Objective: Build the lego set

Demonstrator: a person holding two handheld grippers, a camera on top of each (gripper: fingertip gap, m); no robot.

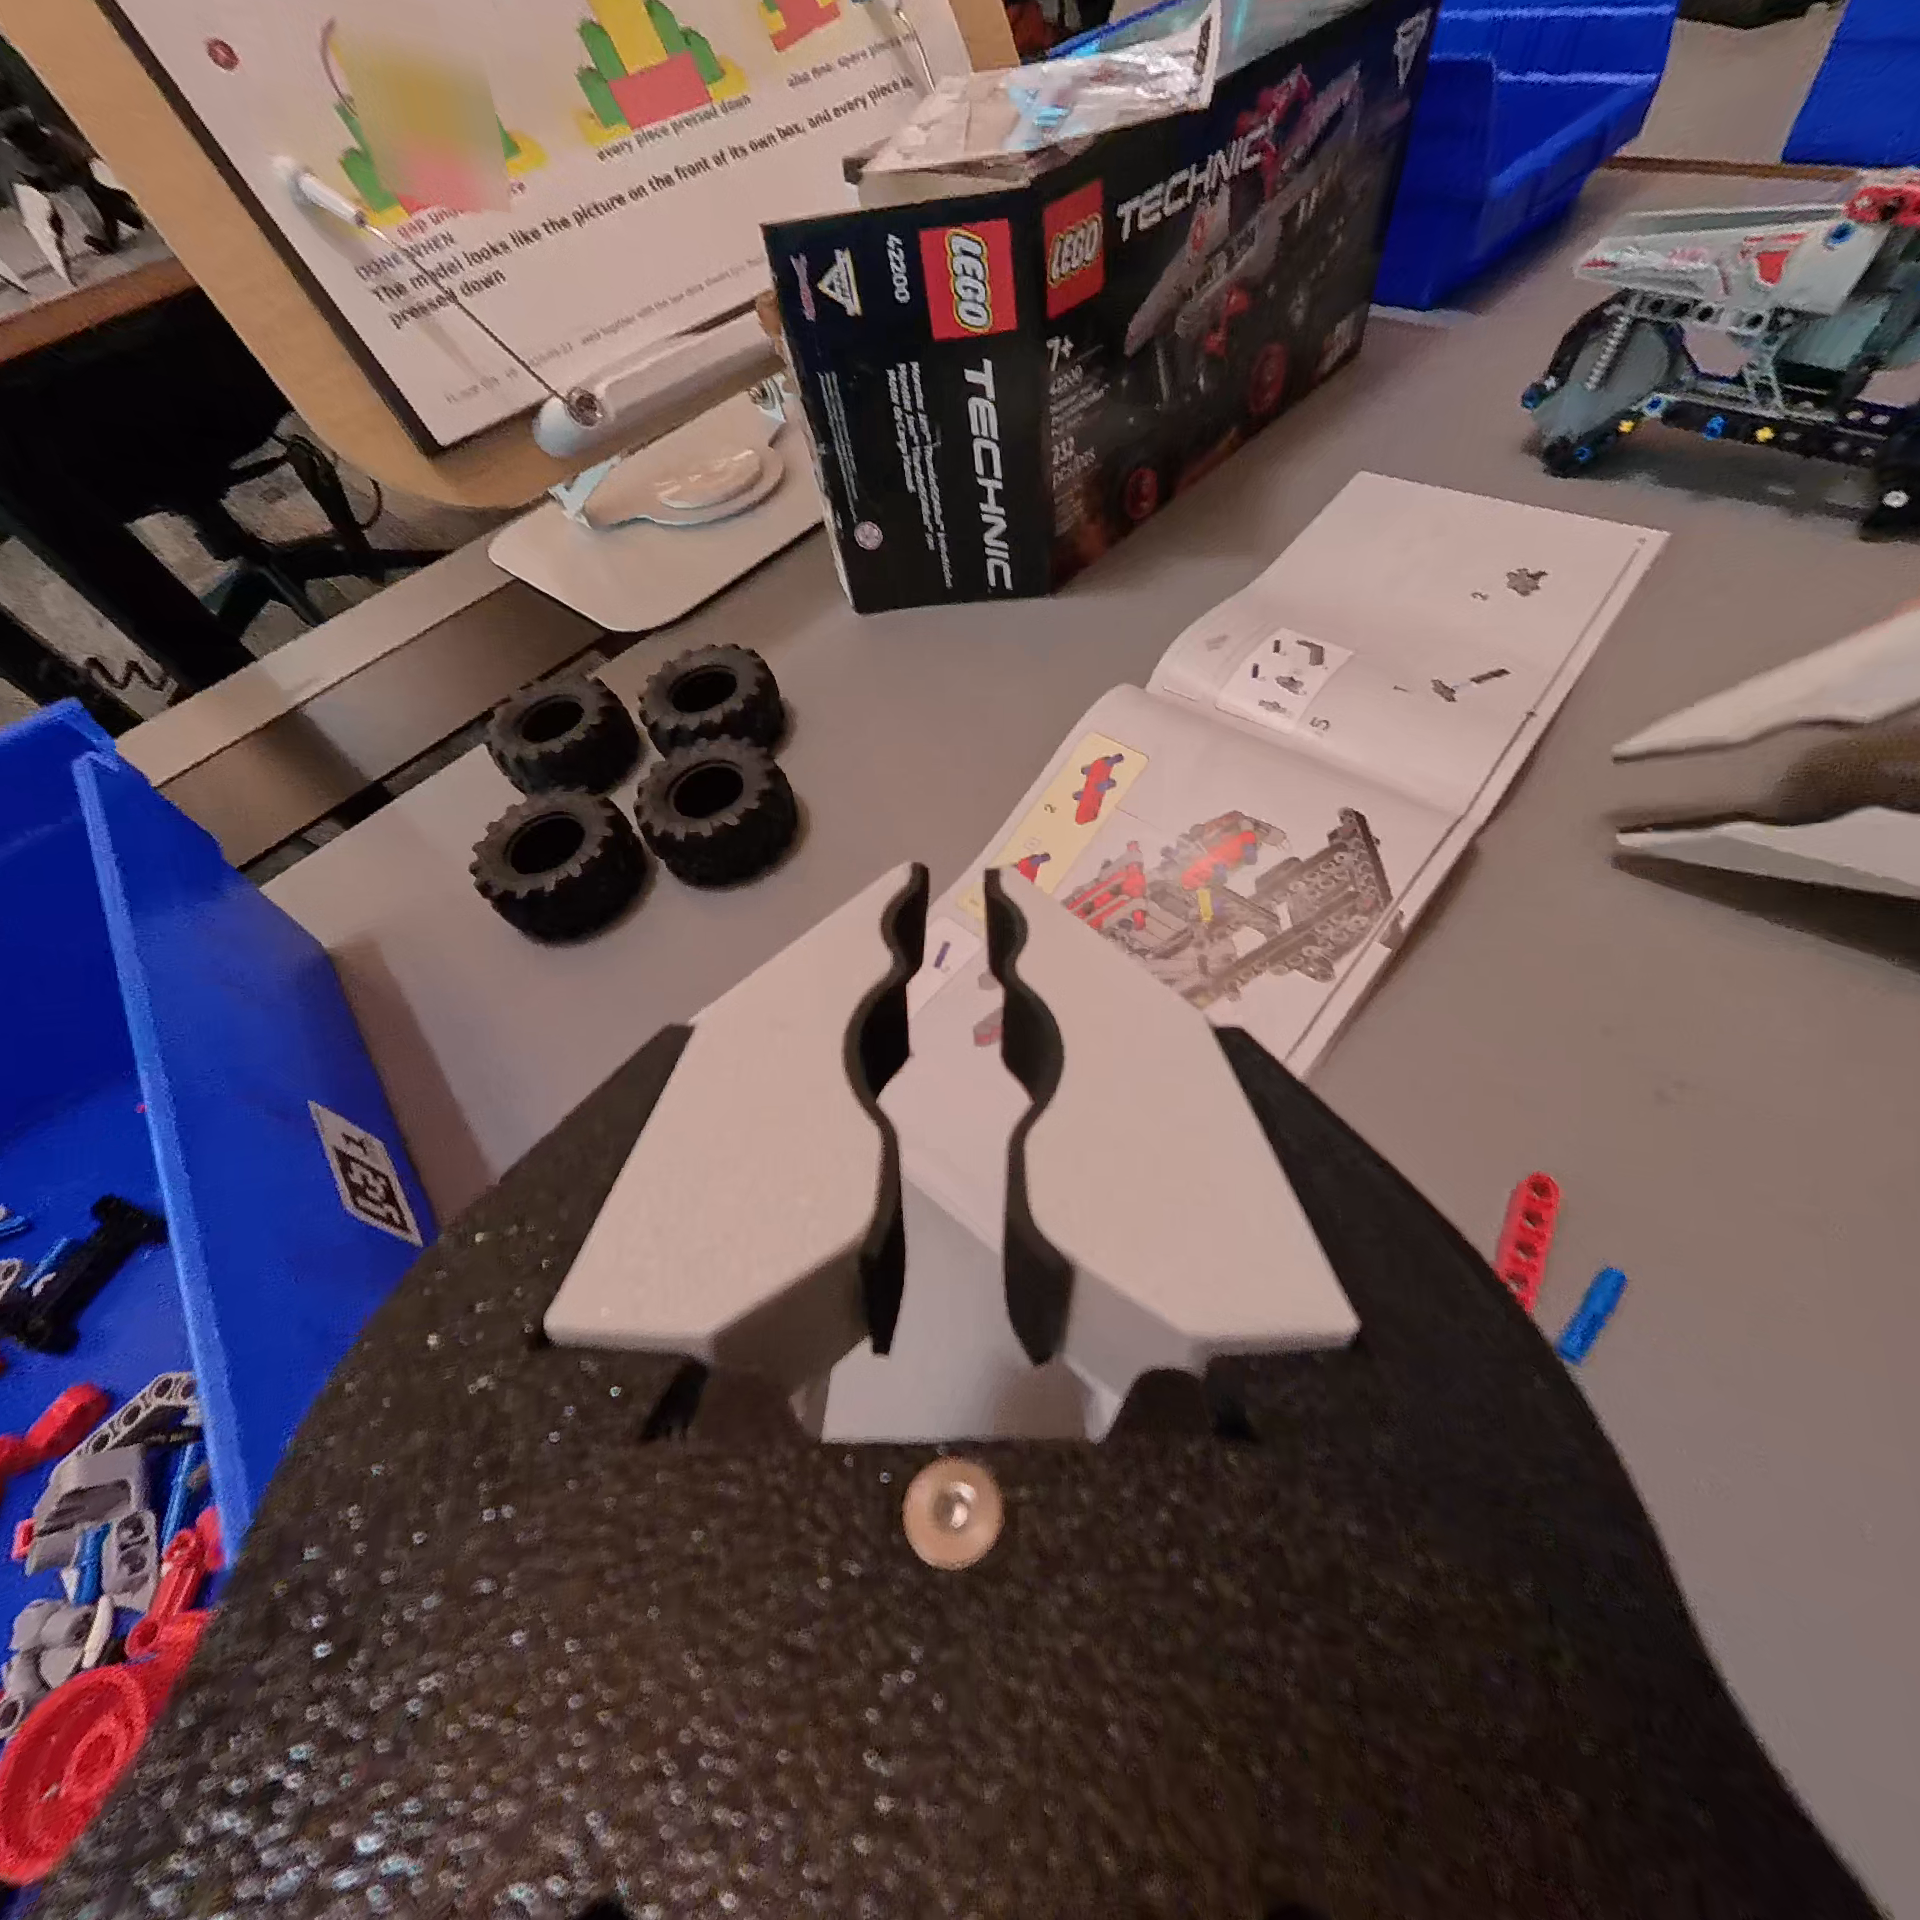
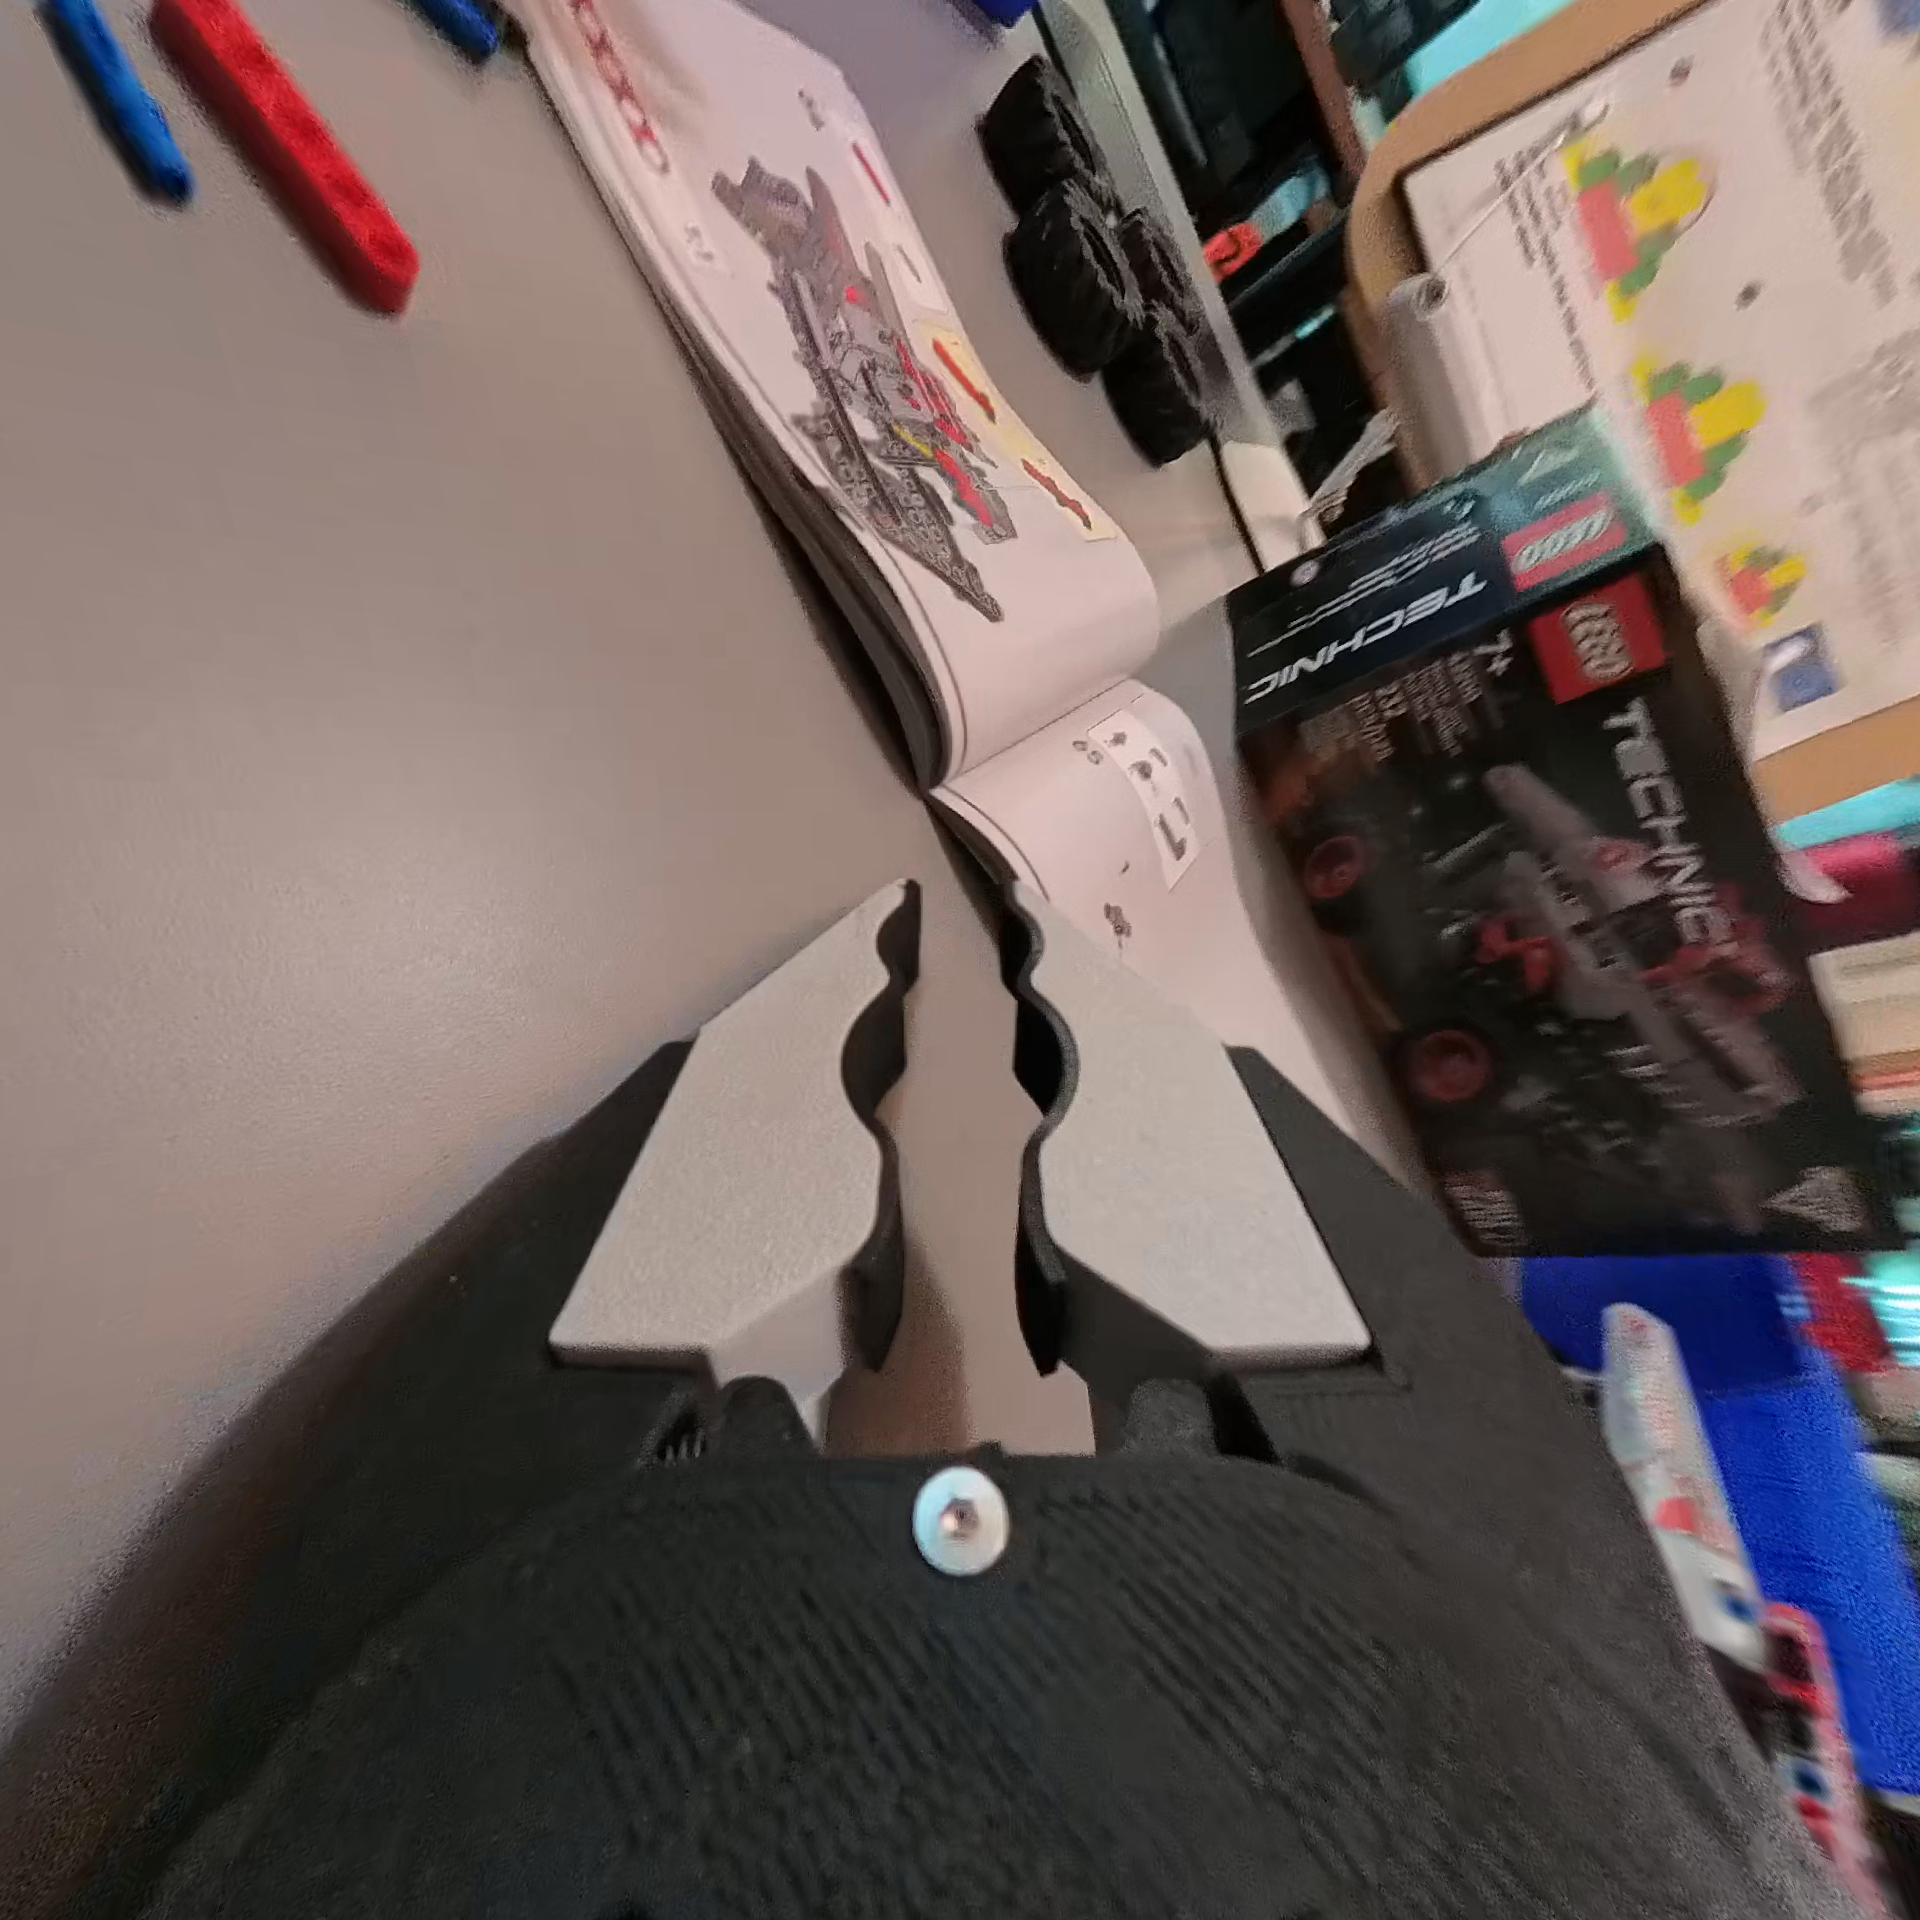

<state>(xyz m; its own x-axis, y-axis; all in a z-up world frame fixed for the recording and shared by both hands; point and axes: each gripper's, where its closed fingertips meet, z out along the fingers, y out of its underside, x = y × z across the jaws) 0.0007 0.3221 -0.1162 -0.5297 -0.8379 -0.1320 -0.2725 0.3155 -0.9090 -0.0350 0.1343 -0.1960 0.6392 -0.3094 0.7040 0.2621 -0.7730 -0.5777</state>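
Observation:
My left gripper (image 1: 956,883) hangs above the grey table, over the near edge of an open instruction booklet (image 1: 1299,810); its jaws are a little apart and empty. My right gripper (image 2: 964,899) is tilted sideways over the table, slightly open and empty; it also shows at the right edge of the left wrist view (image 1: 1621,795). A red beam (image 1: 1527,1236) and a blue pin (image 1: 1590,1314) lie on the table to the right of my left gripper; both also show in the right wrist view, the beam (image 2: 286,156) and the pin (image 2: 114,99). A partly built grey model (image 1: 1745,343) stands at the far right.
Several black tyres (image 1: 634,790) sit left of the booklet. The set's box (image 1: 1039,395) stands behind it. A blue bin (image 1: 208,1039) of loose parts is at the left, more blue bins (image 1: 1507,156) are at the back, and an instruction board (image 1: 520,208) stands on a stand. Across from one pair of fingers to the other is roughly 20 centimeters. The pin (image 2: 114,99) is about 15 centimeters from both grippers' fingertips. Look for it in the left wrist view (image 1: 1616,1312) too.

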